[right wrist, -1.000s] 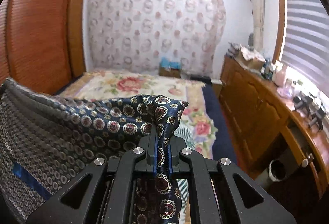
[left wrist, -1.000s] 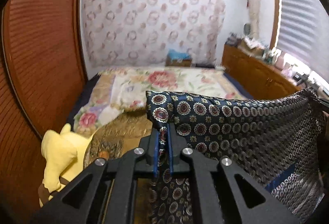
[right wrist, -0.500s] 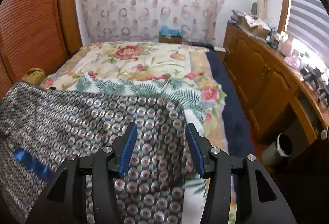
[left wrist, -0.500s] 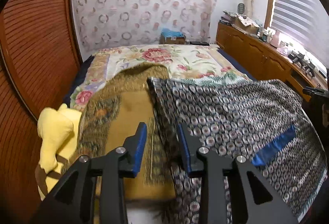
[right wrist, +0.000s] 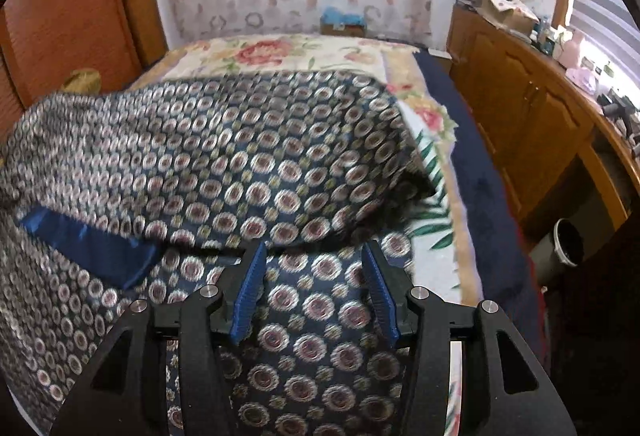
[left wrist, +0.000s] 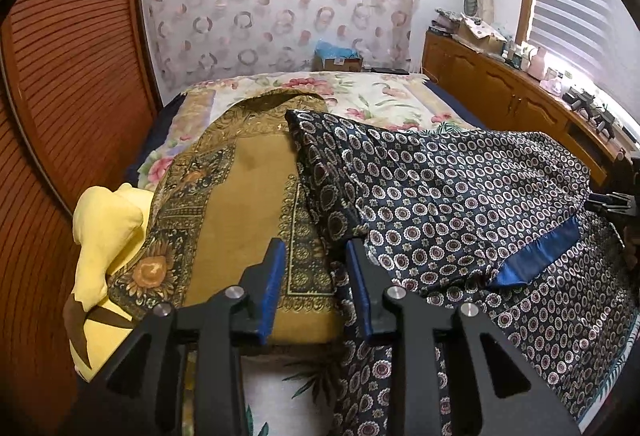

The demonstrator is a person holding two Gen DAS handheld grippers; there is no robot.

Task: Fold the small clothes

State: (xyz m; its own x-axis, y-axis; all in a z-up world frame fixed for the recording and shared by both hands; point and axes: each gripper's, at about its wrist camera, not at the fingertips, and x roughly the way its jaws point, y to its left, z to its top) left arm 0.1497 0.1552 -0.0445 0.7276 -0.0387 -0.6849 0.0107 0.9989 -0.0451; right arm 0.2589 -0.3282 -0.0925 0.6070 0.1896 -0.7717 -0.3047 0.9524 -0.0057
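Cloth (left wrist: 460,196) patterned with navy and ring medallions is lying folded over on the bed (left wrist: 372,96), its upper layer doubled back so that a plain blue band (left wrist: 536,256) is showing along the fold edge; from my right wrist camera the same cloth (right wrist: 224,164) is filling most of the view, with the blue band (right wrist: 92,244) at the left. I am holding the left gripper (left wrist: 316,268) just over the cloth's left edge, its jaws standing well apart with nothing between them, one blue pad over a mustard scarf (left wrist: 240,196) that is lying just beside the cloth and partly under its edge. I am holding the right gripper (right wrist: 312,276) over the near part of the cloth, jaws likewise wide apart and gripping nothing. A yellow plush toy (left wrist: 100,236) is sitting at the scarf's left, touching it. Wooden cabinets (right wrist: 520,108) are running along the right of the bed, cluttered on top, and a bin (right wrist: 568,240) is standing below them. I am reading no brand, label or lettering on anything; the box (left wrist: 340,58) at the bed's far end is too small to make out.
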